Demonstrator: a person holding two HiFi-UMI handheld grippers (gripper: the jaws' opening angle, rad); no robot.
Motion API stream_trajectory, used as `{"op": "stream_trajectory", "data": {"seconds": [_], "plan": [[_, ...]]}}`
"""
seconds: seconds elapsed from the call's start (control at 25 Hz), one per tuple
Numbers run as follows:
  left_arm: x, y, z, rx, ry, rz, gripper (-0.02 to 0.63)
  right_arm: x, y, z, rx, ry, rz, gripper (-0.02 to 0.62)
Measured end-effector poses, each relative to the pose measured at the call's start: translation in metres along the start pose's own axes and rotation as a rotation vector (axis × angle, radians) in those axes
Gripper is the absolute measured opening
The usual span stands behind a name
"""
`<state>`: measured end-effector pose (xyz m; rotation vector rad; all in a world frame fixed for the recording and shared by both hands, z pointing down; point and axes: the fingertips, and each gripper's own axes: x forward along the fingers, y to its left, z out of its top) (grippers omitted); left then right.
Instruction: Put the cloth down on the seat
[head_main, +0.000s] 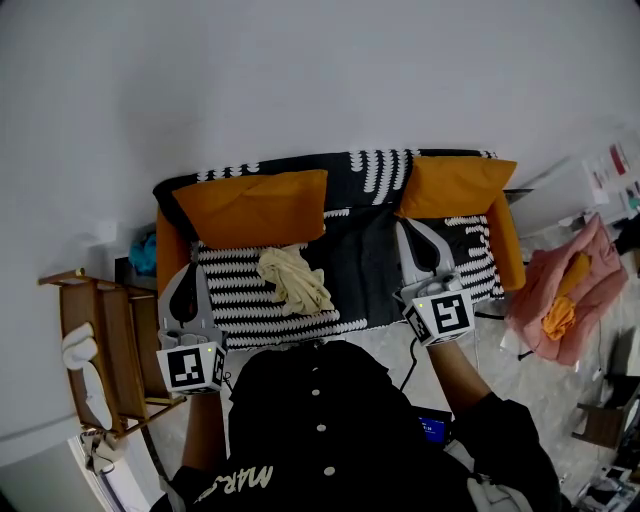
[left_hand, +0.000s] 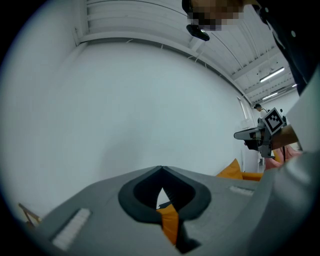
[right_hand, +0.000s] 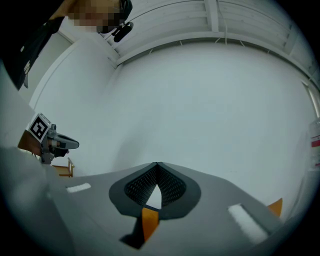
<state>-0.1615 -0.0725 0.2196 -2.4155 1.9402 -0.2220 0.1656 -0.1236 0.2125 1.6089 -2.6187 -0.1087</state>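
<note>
Beyond black shirt (head_main: 320, 420), left gripper (head_main: 189, 268) and right gripper (head_main: 406, 226) fingers closed; cloth (head_main: 293, 280) lies diagonally on seat (head_main: 372, 272).

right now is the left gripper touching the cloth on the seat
Apart. Head view: the cloth lies on the seat, with striped cover showing between it and the left gripper.
</note>
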Motion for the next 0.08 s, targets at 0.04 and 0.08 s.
{"op": "stream_trajectory", "data": {"seconds": [0.04,0.08], "plan": [[0.0005,-0.0003,0.0001,-0.001,0.0,0.0,0.0,0.0002,-0.0006,-0.0001,0.0,0.0,-0.001,0.025],[0.001,-0.0007,0.0004,-0.003,0.0,0.0,0.0,0.0004,-0.0013,-0.0002,0.0,0.001,-0.001,0.025]]}}
